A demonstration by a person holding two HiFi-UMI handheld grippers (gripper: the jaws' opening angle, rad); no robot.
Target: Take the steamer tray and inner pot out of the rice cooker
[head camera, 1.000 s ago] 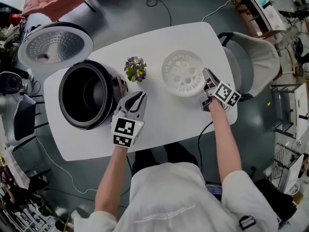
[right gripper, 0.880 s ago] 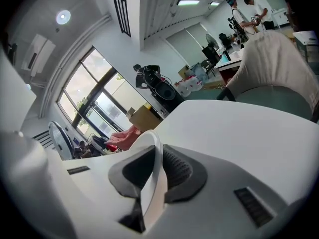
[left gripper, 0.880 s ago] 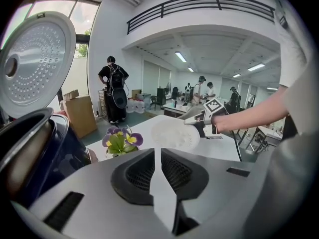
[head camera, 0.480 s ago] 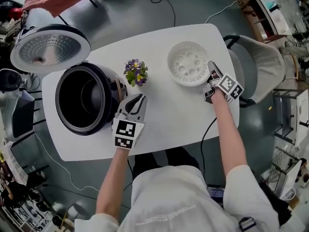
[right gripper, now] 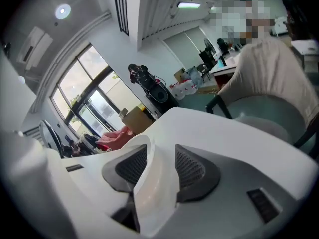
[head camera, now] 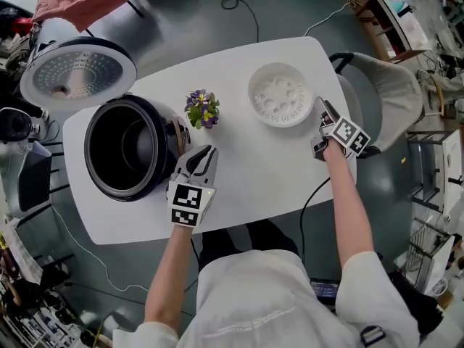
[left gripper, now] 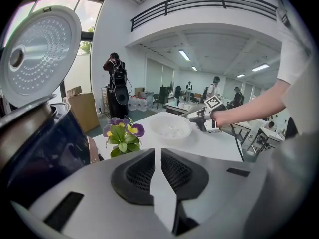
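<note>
Right tongs [head camera: 319, 108] just opening, steamer tray [head camera: 281, 94] rim seemingly loose between, left tongs [head camera: 204, 153] (empty) barely ajar

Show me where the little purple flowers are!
In the head view, the potted purple flowers stand on the white table, between the open rice cooker on their left and the white steamer tray on their right.

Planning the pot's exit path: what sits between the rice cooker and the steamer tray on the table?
A small potted flower stands between the rice cooker and the steamer tray, as the head view shows.
</note>
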